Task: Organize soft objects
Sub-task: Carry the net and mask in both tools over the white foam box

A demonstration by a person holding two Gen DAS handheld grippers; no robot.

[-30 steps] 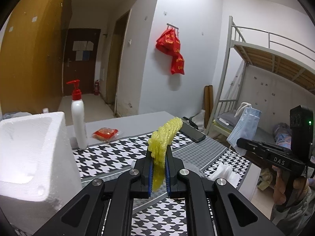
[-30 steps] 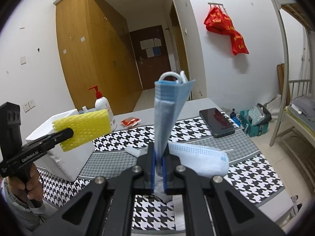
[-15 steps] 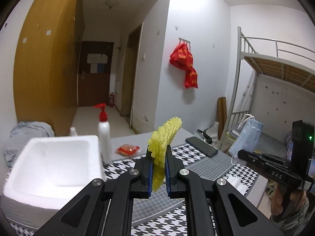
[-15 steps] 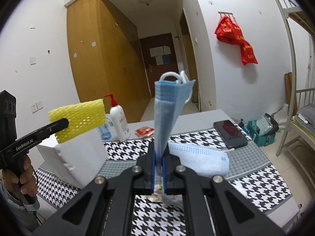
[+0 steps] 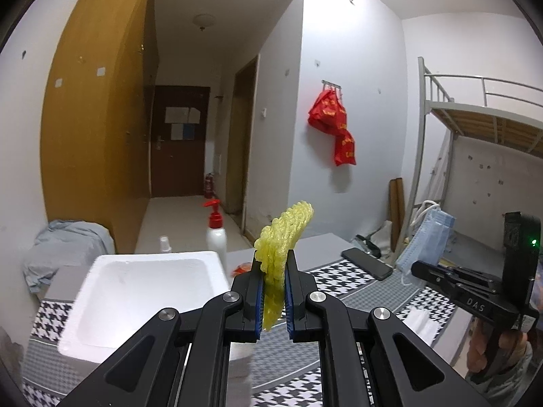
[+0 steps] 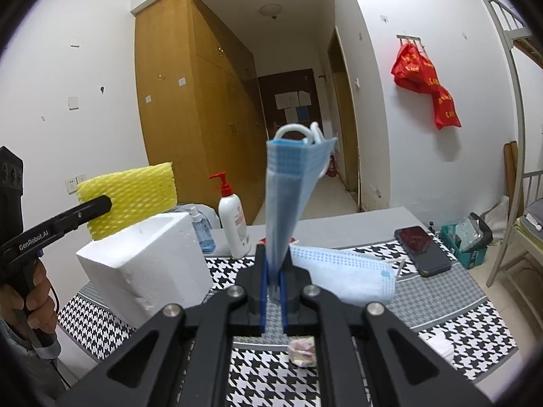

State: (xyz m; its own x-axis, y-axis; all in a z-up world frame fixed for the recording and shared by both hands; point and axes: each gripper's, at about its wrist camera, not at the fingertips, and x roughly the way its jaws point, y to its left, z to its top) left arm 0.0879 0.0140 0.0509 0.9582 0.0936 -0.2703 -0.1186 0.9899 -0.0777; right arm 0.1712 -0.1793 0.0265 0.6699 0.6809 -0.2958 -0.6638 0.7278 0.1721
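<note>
1. Legibly, "GenRobot.AI" runs along the left gripper (image 5: 273,291); "DAS" marks the right gripper (image 6: 274,291).
2. Left jaws are clamped on a yellow foam net (image 5: 281,237), held up above the surface (image 6: 437,291), over the near rim of the foam box (image 5: 135,291).
3. Right jaws pinch a folded blue mask (image 6: 288,196) upright above the surface's middle; a second mask (image 6: 346,271) lies flat just beyond.
4. Inside, the box shows only white.
</note>
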